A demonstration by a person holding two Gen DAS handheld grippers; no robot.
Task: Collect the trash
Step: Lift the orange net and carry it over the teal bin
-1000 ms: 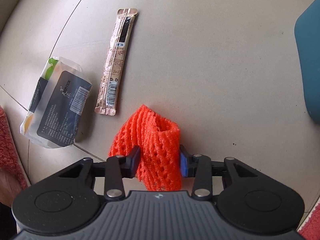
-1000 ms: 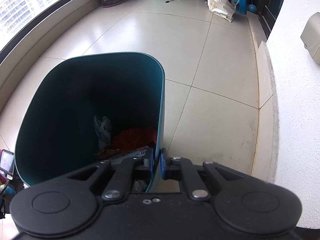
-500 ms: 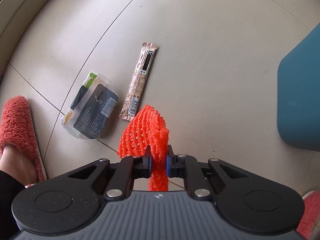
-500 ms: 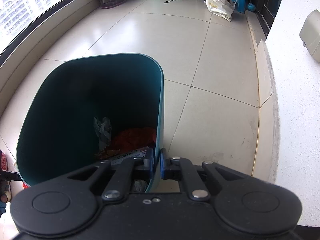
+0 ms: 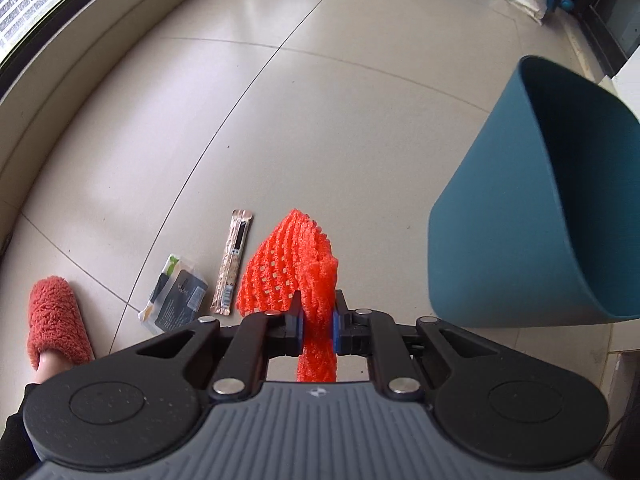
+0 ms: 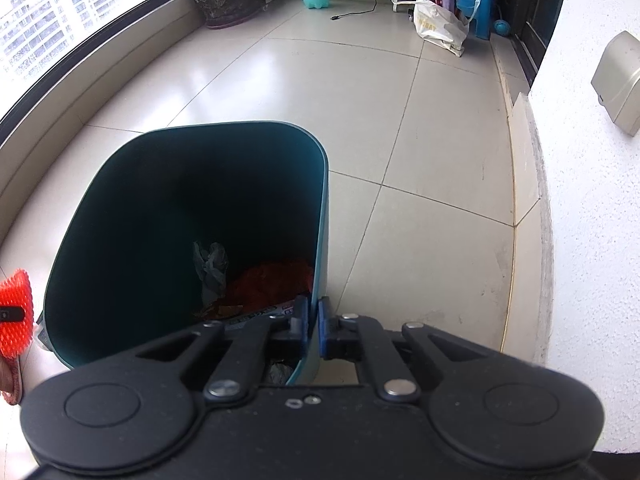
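1 teal bin [image 6: 120, 216] – crumpled scraps inside, rim pinched by right gripper [image 6: 313, 322]; left gripper [image 5: 316, 318] clamping orange net [image 5: 296, 268].

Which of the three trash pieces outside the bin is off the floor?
The orange foam net, pinched in the left gripper. The long stick sachet and the dark flat packet both lie on the tiles.

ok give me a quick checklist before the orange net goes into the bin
1. Left gripper shut on the orange foam mesh net, its jaws having just closed: ok.
2. Net lifted off the tiled floor: ok.
3. Right gripper clamped on the teal plastic bin rim: ok.
4. Bin mouth open, room inside: ok.
5. Net above the bin mouth: not ok, it is beside the bin.
6. Long brown sachet and dark wrapper on the floor: not ok.
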